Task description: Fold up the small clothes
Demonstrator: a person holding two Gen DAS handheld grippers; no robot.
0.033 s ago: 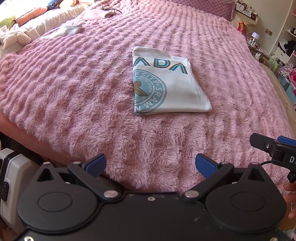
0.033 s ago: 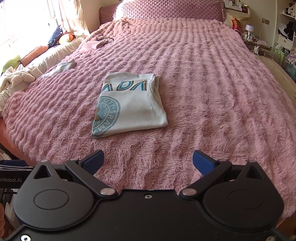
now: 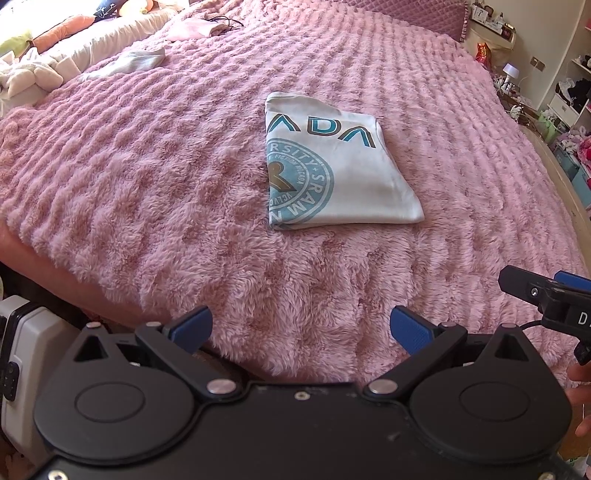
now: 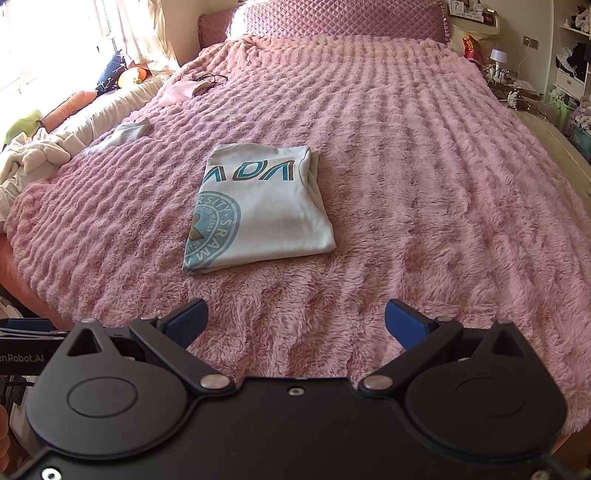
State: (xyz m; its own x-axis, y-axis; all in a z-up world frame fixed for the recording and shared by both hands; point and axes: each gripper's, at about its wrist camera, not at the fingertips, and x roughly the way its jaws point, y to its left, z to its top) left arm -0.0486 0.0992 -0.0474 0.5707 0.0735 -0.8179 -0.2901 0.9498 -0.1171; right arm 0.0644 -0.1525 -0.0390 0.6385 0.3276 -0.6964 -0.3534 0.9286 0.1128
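Note:
A small white T-shirt (image 3: 351, 177) with teal lettering and a round teal print lies folded into a neat rectangle on the pink fluffy bedspread (image 3: 147, 166). The right wrist view shows the same T-shirt (image 4: 266, 214) left of centre, on the bedspread (image 4: 424, 184). My left gripper (image 3: 301, 326) is open over the bed's near edge, well short of the shirt and holding nothing. My right gripper (image 4: 295, 321) is also open and empty, equally far back. Part of the right gripper (image 3: 546, 295) shows at the right edge of the left wrist view.
A grey garment (image 4: 125, 133) and a pink one with a black cord (image 4: 184, 88) lie at the far left of the bed. Crumpled pale clothes (image 4: 33, 155) pile at the left edge. A quilted headboard (image 4: 343, 18) stands behind. Cluttered shelves and a bedside table (image 4: 517, 85) are on the right.

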